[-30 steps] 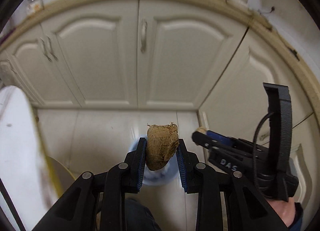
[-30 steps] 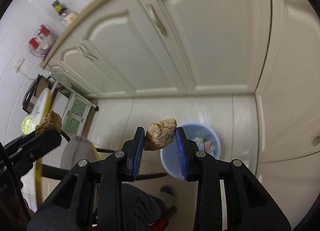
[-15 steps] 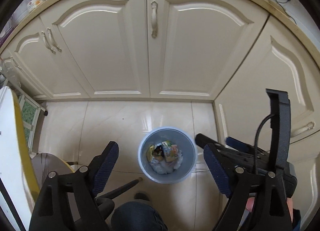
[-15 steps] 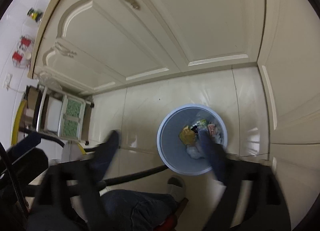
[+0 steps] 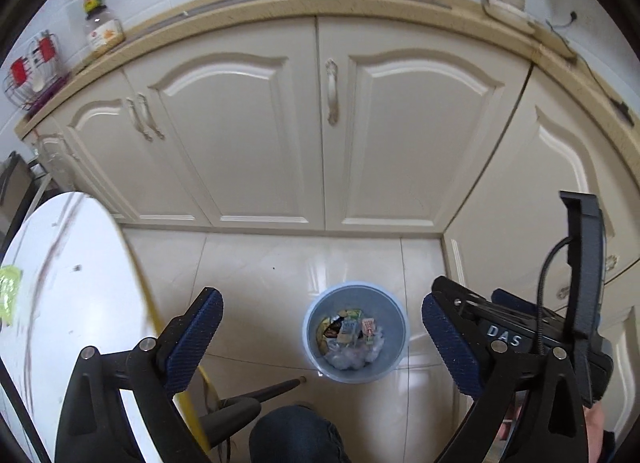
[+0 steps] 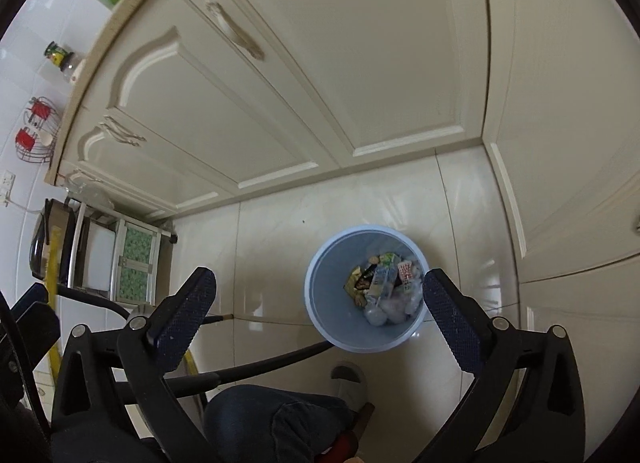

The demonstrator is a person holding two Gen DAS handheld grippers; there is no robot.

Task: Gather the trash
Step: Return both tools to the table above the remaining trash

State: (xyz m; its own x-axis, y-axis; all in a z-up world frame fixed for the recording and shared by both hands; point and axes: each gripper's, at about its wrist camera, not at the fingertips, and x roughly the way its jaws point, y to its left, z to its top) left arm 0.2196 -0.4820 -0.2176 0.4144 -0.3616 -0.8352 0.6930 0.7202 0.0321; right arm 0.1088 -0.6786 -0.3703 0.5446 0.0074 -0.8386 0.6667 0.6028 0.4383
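A light blue trash bin (image 5: 316, 333) stands on the tiled floor below both grippers; it also shows in the right wrist view (image 6: 320, 303). It holds wrappers (image 5: 352, 333) and crumpled white paper (image 6: 392, 305). My left gripper (image 5: 322, 337) is wide open and empty, high above the bin. My right gripper (image 6: 320, 313) is wide open and empty, also above the bin. The right gripper's body shows in the left wrist view (image 5: 520, 331), to the right of the left one. No brown lumps are in either gripper.
Cream cabinet doors (image 5: 320, 135) stand behind the bin under a counter (image 5: 280, 7). A white round table with a yellow edge (image 5: 68, 295) is at the left. The person's knee (image 6: 272, 419) and slipper (image 6: 348, 379) are below. A small shelf unit (image 6: 132, 259) stands at left.
A second ago each gripper was shut on a brown lump. Both opened wide and the lumps are gone from the jaws. The left view has tilted back up toward the counter.
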